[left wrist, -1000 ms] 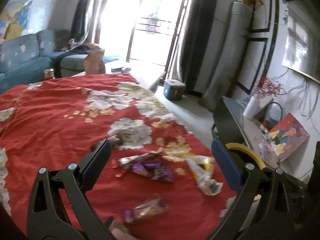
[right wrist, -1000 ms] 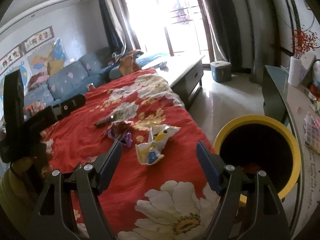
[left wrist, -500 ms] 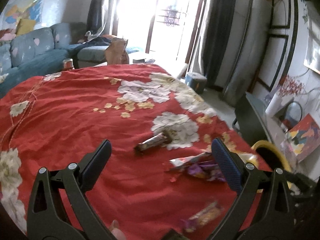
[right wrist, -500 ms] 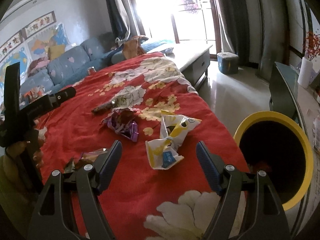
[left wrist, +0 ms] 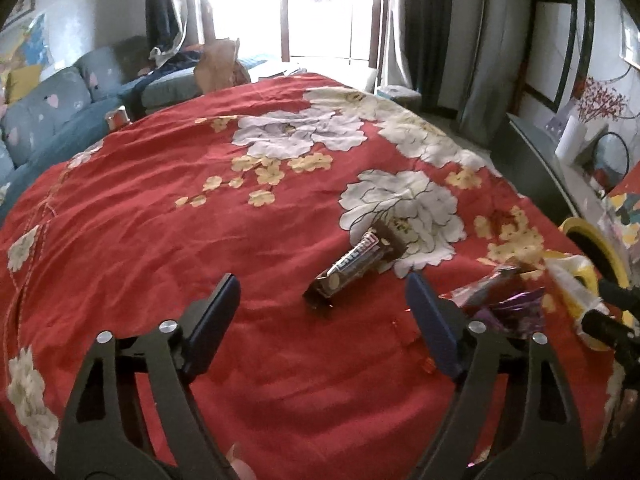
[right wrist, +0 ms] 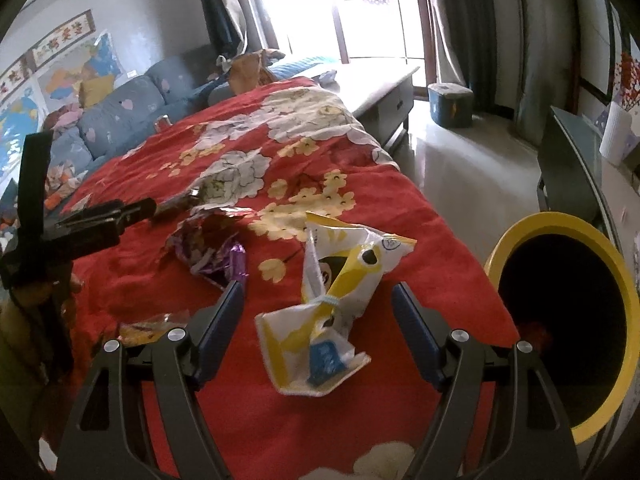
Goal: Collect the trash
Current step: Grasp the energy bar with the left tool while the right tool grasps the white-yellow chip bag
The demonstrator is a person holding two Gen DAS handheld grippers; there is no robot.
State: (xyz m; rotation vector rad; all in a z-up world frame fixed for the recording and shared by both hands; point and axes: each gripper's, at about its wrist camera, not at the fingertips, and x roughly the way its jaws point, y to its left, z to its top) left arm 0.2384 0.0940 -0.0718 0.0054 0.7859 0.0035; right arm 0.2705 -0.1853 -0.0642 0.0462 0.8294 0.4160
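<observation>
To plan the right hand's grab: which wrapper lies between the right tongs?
The crumpled white-and-yellow snack bag; the purple foil wrapper lies further left.

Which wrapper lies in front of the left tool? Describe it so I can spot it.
On the red floral cloth, find the big white flower nearest the yellow bin. The dark bar wrapper lies at its near edge. Unlike the crumpled purple wrapper and yellow-white bag beside it, it is a long, straight stick.

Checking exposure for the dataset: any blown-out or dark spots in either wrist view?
Left wrist: the window is blown out white, while the dark snack wrapper stays readable. Right wrist: same window glare; the yellow bin interior is near black; fisheye bends both edges.
</observation>
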